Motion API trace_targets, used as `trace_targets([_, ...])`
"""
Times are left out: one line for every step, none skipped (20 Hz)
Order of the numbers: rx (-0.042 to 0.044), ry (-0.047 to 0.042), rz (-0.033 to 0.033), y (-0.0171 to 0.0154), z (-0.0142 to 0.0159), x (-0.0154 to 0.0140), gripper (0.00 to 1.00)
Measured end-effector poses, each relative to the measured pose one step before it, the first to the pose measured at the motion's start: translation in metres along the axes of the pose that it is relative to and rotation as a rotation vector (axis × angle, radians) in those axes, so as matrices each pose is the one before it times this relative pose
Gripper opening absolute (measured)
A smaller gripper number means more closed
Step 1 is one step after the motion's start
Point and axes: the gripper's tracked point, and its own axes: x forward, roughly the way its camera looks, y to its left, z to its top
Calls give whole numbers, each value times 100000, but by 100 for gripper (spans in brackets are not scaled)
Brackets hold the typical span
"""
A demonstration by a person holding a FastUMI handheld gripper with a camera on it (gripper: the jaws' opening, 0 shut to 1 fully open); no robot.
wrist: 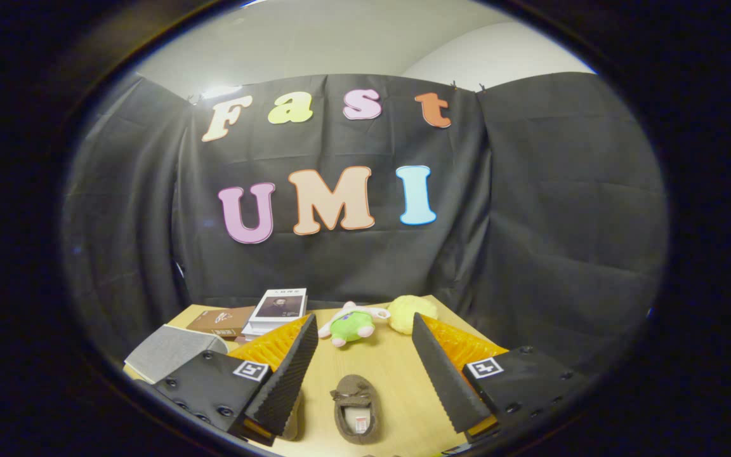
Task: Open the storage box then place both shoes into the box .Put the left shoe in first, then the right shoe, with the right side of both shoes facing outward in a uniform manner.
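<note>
The fingers (296,368) stood wide apart, gripping nothing; the gripper (365,374) hung above the wooden table (397,374). One brown shoe (356,408) lay on the table between the fingers, below and nearer than their tips, its long axis running roughly along them. It was a soft moccasin with a small bow, opening upward. A grey box (172,351), likely the storage box, sat just left of the left finger.
</note>
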Motion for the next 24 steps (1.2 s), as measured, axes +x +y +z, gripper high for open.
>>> trace_targets([-460,832,686,320,-252,168,97])
trace_targets([-113,978,818,266,-341,218,97])
trace_targets([360,1129,1340,483,-284,209,97])
trace_targets([643,884,1119,502,-255,264,97])
trace_targets([926,684,1740,601,-177,175,97])
trace_targets([838,802,1928,684,-281,221,97])
trace_targets([627,1173,2129,643,-365,302,97])
trace_targets([512,1689,2004,623,-596,330,98])
trace_targets([537,2066,2192,629,-559,271,98])
trace_targets([951,1999,2485,733,-538,295,98])
trace_targets([2124,2351,3117,909,-565,332,98])
trace_targets([3008,3072,3480,1002,-904,296,98])
trace_targets([3546,3212,3162,923,-862,408,98])
trace_targets([3559,3500,3028,713,-992,586,99])
trace_targets([3297,3371,2345,625,-935,597,99])
trace_targets([3163,3651,2486,673,-960,533,99])
trace_targets([3300,3832,2252,598,-1140,630,99])
trace_targets([3649,4227,2719,630,-1173,709,99])
trace_targets([4113,4980,3356,624,-1265,723,99])
trace_targets([4650,4756,3142,575,-1269,637,100])
trace_targets([5065,4660,3143,519,-1214,699,100])
trace_targets([5707,3905,3663,608,-1229,874,100])
trace_targets([6413,2925,3782,511,-794,792,100])
trace_targets([6437,3118,3185,161,-1017,1033,100])
